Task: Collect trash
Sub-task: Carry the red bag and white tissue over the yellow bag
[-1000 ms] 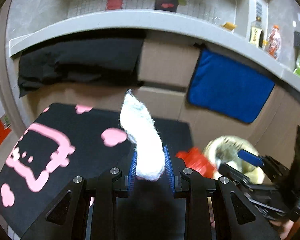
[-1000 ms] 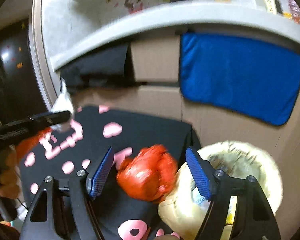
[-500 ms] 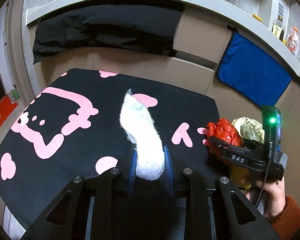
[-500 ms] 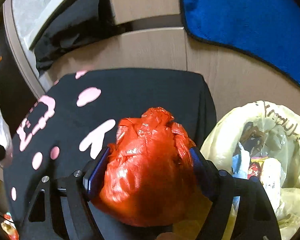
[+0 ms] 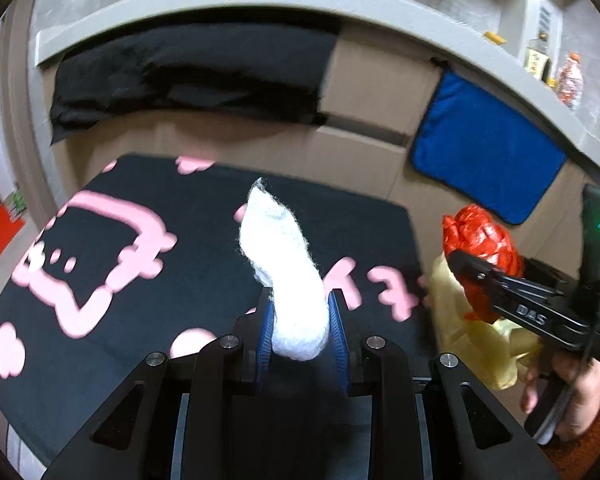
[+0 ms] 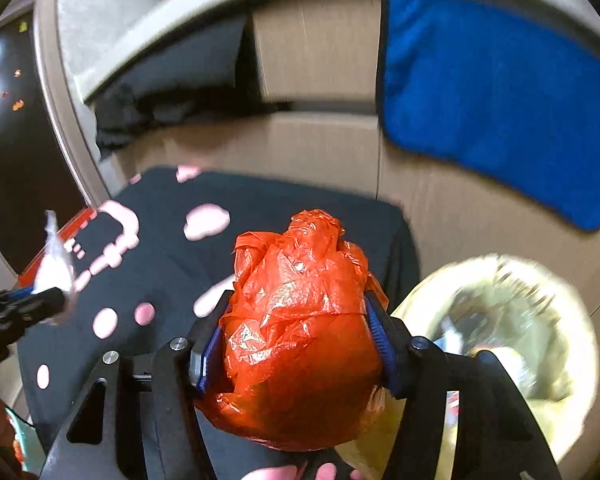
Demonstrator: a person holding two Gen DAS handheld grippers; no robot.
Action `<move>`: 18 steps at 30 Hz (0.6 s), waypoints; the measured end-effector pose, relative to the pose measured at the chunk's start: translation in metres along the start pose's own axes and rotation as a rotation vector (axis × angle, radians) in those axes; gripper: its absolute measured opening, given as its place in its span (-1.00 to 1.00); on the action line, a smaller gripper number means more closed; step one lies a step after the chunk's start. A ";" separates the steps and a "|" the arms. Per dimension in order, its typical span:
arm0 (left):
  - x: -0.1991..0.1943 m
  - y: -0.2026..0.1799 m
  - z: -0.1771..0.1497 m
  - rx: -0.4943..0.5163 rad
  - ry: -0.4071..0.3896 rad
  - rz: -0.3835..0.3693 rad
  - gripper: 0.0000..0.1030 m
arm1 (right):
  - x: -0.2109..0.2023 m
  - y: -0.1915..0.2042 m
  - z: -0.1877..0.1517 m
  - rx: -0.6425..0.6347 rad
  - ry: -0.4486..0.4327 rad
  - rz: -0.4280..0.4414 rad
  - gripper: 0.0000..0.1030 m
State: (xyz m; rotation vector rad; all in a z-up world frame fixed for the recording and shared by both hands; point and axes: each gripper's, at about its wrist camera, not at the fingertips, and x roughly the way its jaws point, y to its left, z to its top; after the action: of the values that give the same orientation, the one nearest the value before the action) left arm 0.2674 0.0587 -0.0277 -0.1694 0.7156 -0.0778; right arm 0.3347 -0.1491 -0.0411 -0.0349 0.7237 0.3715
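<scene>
Black table cover [image 5: 204, 248] w/ pink cartoon print fills the foreground, backed by cardboard-brown panels, a hanging blue cloth [image 5: 484, 152] and a black cloth [image 5: 188, 72] under a grey ledge. Left gripper [image 5: 300, 320] has its blue pads closed narrow on a white fluffy wad [image 5: 284, 264], which sticks up and fwd above the cover. Right gripper [image 6: 300, 344], jaws spread fairly wide, clamps a crumpled red plastic bag [image 6: 300, 328] between both pads, held off the cover near its right edge. Just right of it sits a bin lined w/ a yellowish bag [image 6: 560, 380], mixed rubbish inside, blurred. From the left wrist view the red bag [image 5: 480, 240] hangs directly above the yellow liner [image 5: 460, 320]. Bottles [image 5: 540, 60] stand on the ledge, top right.
</scene>
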 end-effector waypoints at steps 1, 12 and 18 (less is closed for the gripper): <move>-0.003 -0.009 0.007 0.014 -0.019 -0.019 -0.47 | -0.013 0.000 0.004 -0.012 -0.027 -0.007 0.12; -0.021 -0.113 0.050 0.164 -0.144 -0.210 -0.47 | -0.128 -0.043 0.024 0.022 -0.234 -0.115 0.12; -0.010 -0.167 0.048 0.232 -0.120 -0.278 -0.47 | -0.160 -0.087 0.019 0.099 -0.285 -0.184 0.13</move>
State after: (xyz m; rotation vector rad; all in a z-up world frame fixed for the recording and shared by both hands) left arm 0.2897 -0.0980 0.0443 -0.0502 0.5551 -0.4113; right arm 0.2671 -0.2784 0.0694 0.0440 0.4518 0.1599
